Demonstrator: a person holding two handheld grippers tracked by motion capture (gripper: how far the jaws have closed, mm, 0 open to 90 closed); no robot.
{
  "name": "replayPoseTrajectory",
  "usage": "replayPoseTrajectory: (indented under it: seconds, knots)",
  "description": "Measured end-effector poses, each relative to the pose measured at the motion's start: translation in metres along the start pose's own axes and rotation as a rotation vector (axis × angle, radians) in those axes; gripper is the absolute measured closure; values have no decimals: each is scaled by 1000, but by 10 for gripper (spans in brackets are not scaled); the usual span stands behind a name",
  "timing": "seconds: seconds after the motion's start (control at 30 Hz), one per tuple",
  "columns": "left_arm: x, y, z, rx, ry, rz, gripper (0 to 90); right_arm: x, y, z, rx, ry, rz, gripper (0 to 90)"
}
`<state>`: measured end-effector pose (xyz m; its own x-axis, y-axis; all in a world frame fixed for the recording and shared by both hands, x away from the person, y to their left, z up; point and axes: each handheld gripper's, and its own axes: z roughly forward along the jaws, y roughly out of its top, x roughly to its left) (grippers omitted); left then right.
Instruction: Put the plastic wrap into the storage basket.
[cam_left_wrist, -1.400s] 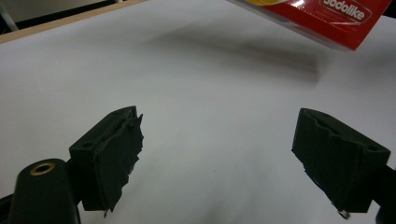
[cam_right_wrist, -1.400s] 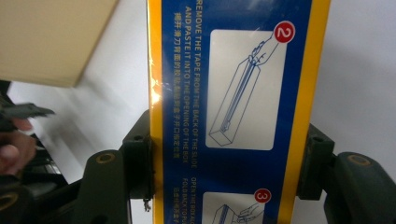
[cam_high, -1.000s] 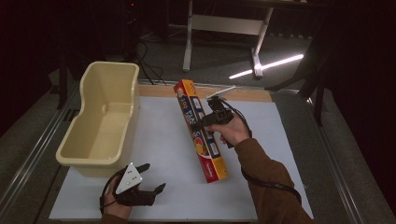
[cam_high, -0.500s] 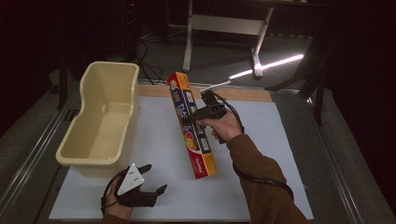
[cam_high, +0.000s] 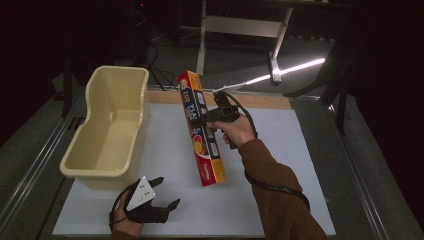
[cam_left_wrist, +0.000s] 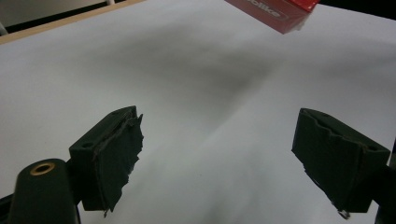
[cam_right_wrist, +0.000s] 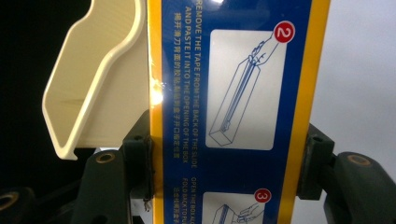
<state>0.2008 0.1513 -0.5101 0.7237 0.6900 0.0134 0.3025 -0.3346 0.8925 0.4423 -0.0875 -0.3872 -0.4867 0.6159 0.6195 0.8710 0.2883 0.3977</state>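
Two grippers work over one white table, and the items run from largest to smallest:

- White table sheet (cam_high: 165, 165): it spreads flat beneath both sets of jaws and lies bare between the left gripper's fingers.
- Cream plastic bin (cam_high: 107, 135): an empty open tub standing beyond the left gripper's fingertips. In the right gripper view it sits past the left jaw, behind the box edge.
- Long foil box (cam_high: 201, 131): a slim cardboard carton, yellow-edged with blue printed panels and a red lower end. It is clamped crosswise between the right gripper's fingers at about mid-length, lifted and tilted, its upper end reaching toward the bin side and its red end hanging nearer the person. In the left gripper view that red end (cam_left_wrist: 275, 11) sits far ahead of the open jaws.
- Handling judgement: the carton looks light and stiff along its length, but its thin walls could dent under hard squeezing. The glossy print may slide. A hold near the middle, across the narrow faces as now, should keep it balanced.
- Right gripper (cam_high: 209, 120): jaws closed on the box's two long edges, pads (cam_right_wrist: 140, 158) pressed flat against it.
- Left gripper (cam_high: 159, 204): jaws spread wide, holding nothing, low over the sheet near the person.
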Motion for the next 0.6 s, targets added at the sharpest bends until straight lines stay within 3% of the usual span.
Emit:
replayPoseTrajectory:
  seconds: [0.6]
  knots:
    - [-4,1,-4,-19,-6,-3,154,7,13,10,-31,47,38,390]
